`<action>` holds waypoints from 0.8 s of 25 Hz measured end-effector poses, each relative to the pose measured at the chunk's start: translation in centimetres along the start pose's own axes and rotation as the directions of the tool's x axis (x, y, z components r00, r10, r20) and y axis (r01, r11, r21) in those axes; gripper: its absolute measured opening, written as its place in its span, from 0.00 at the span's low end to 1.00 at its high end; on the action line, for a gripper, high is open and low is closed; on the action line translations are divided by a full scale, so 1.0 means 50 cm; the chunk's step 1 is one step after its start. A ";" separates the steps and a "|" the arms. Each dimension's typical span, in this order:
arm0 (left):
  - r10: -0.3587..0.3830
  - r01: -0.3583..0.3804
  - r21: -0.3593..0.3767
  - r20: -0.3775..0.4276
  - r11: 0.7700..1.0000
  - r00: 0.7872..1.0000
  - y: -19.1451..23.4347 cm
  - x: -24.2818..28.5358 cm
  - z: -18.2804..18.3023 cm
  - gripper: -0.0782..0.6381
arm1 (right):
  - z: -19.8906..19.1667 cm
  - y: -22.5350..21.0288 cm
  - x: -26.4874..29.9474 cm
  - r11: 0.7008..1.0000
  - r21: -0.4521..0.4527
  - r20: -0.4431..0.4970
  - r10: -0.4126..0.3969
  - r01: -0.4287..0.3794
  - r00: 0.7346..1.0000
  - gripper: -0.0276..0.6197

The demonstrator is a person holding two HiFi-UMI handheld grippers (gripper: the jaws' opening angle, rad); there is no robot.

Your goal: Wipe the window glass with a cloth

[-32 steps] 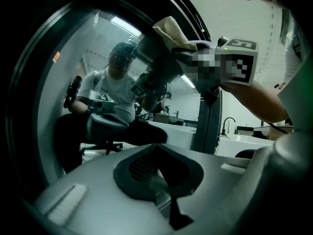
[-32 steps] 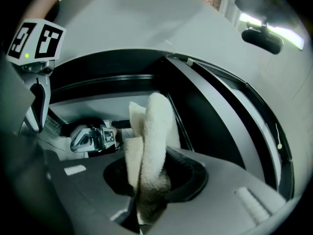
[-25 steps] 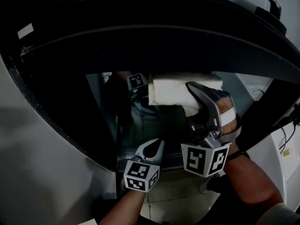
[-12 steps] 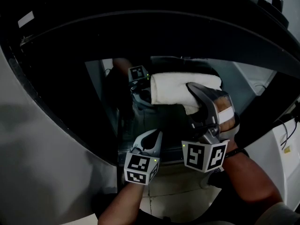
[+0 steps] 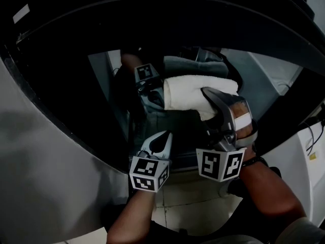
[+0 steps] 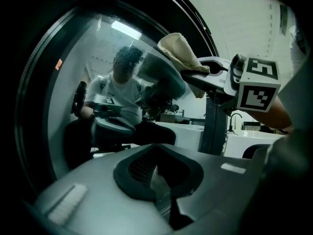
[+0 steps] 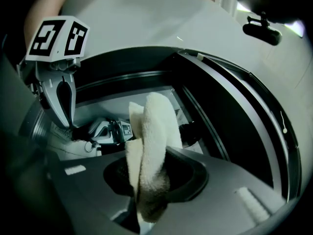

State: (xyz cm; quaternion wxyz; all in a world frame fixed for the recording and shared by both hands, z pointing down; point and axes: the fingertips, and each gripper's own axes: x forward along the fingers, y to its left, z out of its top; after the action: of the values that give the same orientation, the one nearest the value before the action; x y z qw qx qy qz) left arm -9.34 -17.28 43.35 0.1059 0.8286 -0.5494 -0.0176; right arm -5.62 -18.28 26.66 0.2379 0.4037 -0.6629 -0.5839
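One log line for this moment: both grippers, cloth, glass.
right gripper: shut on cloth | cloth: held up at window glass | left gripper: shut, empty, near the glass's lower edge

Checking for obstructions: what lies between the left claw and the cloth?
Nothing; the head view shows only bare window glass between the left claw and the cloth.

We see the cloth (image 7: 151,146) between the right gripper (image 5: 208,96) jaws: white terry, coarse nap, matt. Shells of that and the left gripper (image 6: 156,177): grey moulded plastic, smooth, satin. Window glass (image 5: 147,121) ahead of the jaws: glossy, mirror-like. Frame (image 5: 152,24) round it: black, smooth, dull. Body panel (image 5: 45,161) outside the frame: grey, smooth.
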 end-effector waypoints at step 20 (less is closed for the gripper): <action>0.026 -0.026 0.014 -0.004 1.000 1.000 0.008 0.000 -0.006 0.13 | -0.030 0.090 -0.019 1.000 0.011 -0.007 0.028 -0.028 1.000 0.20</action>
State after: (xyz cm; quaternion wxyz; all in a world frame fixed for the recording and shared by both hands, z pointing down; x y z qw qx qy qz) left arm -9.66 -17.38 43.72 0.1015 0.8222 -0.5600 -0.0108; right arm -5.05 -18.40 31.48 0.2463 0.3978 -0.6710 -0.5752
